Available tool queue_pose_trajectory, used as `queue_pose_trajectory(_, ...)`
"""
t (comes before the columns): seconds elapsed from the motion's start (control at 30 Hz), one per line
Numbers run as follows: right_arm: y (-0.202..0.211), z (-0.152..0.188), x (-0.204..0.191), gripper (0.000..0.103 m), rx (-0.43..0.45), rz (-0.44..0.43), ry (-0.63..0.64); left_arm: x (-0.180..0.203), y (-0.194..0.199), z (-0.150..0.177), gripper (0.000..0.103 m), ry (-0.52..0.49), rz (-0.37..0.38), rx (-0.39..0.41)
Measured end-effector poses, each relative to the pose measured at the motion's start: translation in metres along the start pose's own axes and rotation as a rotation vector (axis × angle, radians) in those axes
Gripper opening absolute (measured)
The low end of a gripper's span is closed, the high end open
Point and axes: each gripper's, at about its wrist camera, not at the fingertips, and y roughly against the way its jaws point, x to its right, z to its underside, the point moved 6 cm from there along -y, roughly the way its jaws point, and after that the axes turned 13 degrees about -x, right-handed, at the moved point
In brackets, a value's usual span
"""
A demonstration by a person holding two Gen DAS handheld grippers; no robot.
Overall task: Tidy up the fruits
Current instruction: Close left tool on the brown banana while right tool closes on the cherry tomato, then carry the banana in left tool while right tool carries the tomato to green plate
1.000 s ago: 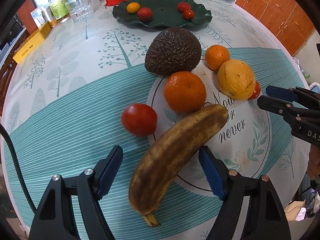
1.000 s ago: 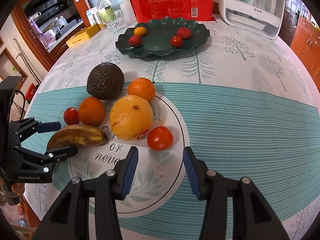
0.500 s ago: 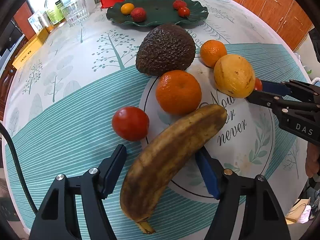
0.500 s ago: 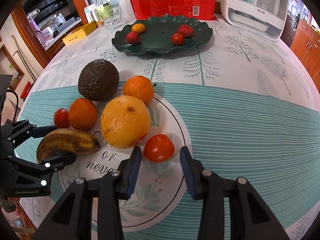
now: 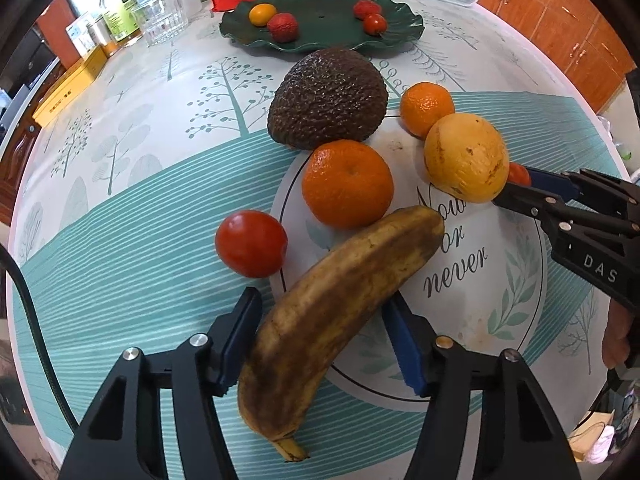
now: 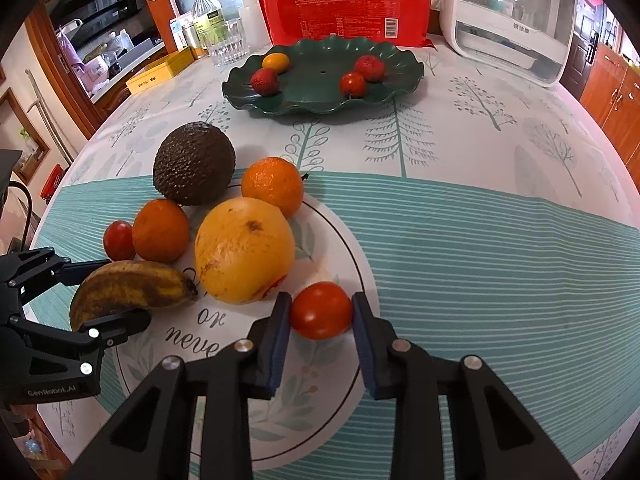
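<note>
A brown-spotted banana (image 5: 336,312) lies on the tablecloth between the fingers of my left gripper (image 5: 324,340), whose jaws stand close on both sides of it, the left pad nearly touching. It also shows in the right wrist view (image 6: 128,288). My right gripper (image 6: 320,320) has its pads against a red tomato (image 6: 320,310) beside a large yellow citrus (image 6: 244,248). Nearby lie an avocado (image 5: 328,98), two oranges (image 5: 347,184) (image 5: 426,108) and a second tomato (image 5: 251,243). A dark green plate (image 6: 320,96) at the back holds several small fruits.
Behind the plate stand a red package (image 6: 346,8), a glass (image 6: 226,42), bottles (image 6: 206,12) and a white appliance (image 6: 512,20). A yellow box (image 6: 160,72) sits at the table's left edge. Wooden cabinets (image 5: 560,20) are to the right.
Both grippers moved forward. The left jaws narrowed around the banana. The right jaws advanced and closed onto the tomato.
</note>
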Motion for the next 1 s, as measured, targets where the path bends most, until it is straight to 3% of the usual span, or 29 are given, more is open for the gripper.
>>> queue_pose_trajectory(0.27, 0.005, 0.01, 0.0, 0.03, -0.005, -0.028, 0.004, 0.005, 0.004, 0.014, 0.043, 0.031, 0.022, 0.013)
queue_pose_trajectory(0.4, 0.007, 0.018, -0.001, 0.03, -0.015, -0.043, 0.005, 0.014, 0.007, 0.024, 0.035, 0.05, 0.076, 0.024)
queue_pose_trajectory(0.7, 0.019, 0.035, 0.0, 0.03, -0.011, -0.067, 0.008, 0.028, 0.02, 0.041, 0.033, 0.077, 0.104, 0.074)
queue_pose_trajectory(1.0, 0.046, 0.037, -0.006, 0.03, 0.018, -0.115, 0.017, 0.036, 0.069, 0.04, 0.033, 0.081, 0.088, 0.142)
